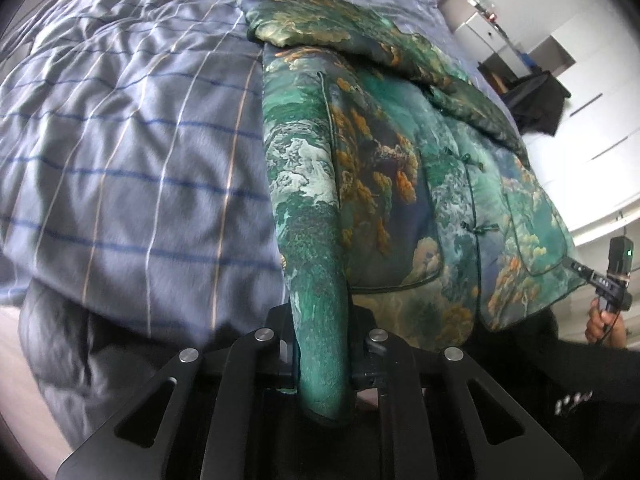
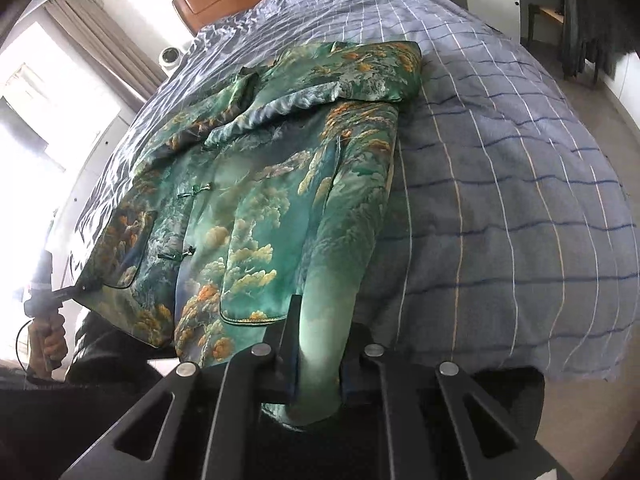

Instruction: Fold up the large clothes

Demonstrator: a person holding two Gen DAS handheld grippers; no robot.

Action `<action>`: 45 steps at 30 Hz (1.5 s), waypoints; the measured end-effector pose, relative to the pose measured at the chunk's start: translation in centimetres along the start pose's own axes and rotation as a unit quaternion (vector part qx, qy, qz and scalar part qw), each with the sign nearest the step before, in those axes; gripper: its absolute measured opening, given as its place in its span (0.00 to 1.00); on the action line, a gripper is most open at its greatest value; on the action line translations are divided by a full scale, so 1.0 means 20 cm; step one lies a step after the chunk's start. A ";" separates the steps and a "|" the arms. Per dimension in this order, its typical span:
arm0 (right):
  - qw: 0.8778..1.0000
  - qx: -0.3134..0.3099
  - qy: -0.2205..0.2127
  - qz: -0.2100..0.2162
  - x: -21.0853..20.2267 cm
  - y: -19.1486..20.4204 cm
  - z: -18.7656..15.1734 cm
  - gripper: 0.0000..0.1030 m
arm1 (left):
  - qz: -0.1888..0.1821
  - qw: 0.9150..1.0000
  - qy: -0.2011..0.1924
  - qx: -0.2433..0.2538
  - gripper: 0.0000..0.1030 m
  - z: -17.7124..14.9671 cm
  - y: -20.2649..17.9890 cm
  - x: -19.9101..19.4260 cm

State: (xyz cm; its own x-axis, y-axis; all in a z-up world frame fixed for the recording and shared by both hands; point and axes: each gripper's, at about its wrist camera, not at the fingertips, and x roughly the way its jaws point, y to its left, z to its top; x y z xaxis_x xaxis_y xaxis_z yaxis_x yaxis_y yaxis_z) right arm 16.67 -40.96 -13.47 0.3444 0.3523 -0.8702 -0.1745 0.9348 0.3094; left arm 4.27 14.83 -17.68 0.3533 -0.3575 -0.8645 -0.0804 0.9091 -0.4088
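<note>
Left tool (image 1: 322,364) clenched on jacket (image 1: 400,168) hem corner; right tool (image 2: 320,364) clenched on opposite corner; jacket lies front-up on checked bed (image 2: 500,160), sleeves folded in; advice: raise both corners level, carry hem toward collar, keep edges aligned.

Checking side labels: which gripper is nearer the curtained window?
Left. The left gripper clamps the jacket at its hem corner on the window side; the right gripper clamps the opposite hem corner, across the jacket from it.
</note>
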 end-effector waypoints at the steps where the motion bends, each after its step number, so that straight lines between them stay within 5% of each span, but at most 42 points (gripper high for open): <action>1: 1.000 0.001 0.005 0.001 0.00 0.00 -0.02 0.13 | 0.001 1.000 0.002 0.000 0.12 0.00 -0.01 0.00; 7: 0.998 0.031 0.014 0.045 -0.09 -0.04 -0.06 0.12 | -0.002 1.000 -0.001 0.012 0.12 -0.04 -0.02 -0.14; 11: 0.993 0.053 -0.026 0.098 -0.23 -0.07 0.05 0.11 | -0.047 0.998 -0.040 0.000 0.11 0.11 -0.02 -0.29; 17: 0.990 0.029 -0.085 0.113 -0.24 -0.07 0.50 0.11 | -0.094 0.988 -0.121 -0.008 0.11 0.68 -0.02 -0.48; 24: 0.990 0.038 -0.109 0.086 0.11 -0.10 1.18 0.11 | -0.023 0.993 -0.116 -0.025 0.12 1.41 -0.05 -0.16; 30: 0.990 0.096 -0.077 0.067 0.55 -0.24 1.45 0.12 | -0.005 0.995 -0.064 -0.079 0.38 1.63 0.02 0.19; 32: 0.987 0.133 -0.057 0.074 0.67 -0.31 1.46 0.13 | -0.006 0.994 -0.063 -0.091 0.65 1.63 0.03 0.23; 35: 0.972 0.203 -0.033 0.110 0.75 -0.42 1.46 0.16 | -0.026 0.991 -0.082 -0.100 0.81 1.64 0.06 0.19; 38: 0.946 0.264 -0.035 0.186 0.74 -0.53 1.44 0.30 | -0.065 0.986 -0.113 -0.102 0.94 1.62 0.12 0.09; 42: 0.935 0.268 -0.076 0.220 0.62 -0.57 1.44 0.83 | -0.047 0.993 -0.098 -0.044 0.95 1.55 0.12 0.11; 45: 0.944 0.247 -0.098 0.194 0.55 -0.57 1.47 0.83 | -0.012 0.998 -0.069 -0.005 0.94 1.51 0.09 0.23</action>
State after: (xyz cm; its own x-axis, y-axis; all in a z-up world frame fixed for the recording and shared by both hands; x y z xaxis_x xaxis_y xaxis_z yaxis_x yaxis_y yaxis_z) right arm 49.49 -46.52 -15.27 0.5153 0.6296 -0.5814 0.1113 0.6235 0.7739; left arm 33.88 21.21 -13.49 0.4798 -0.3452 -0.8066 -0.0797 0.8984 -0.4319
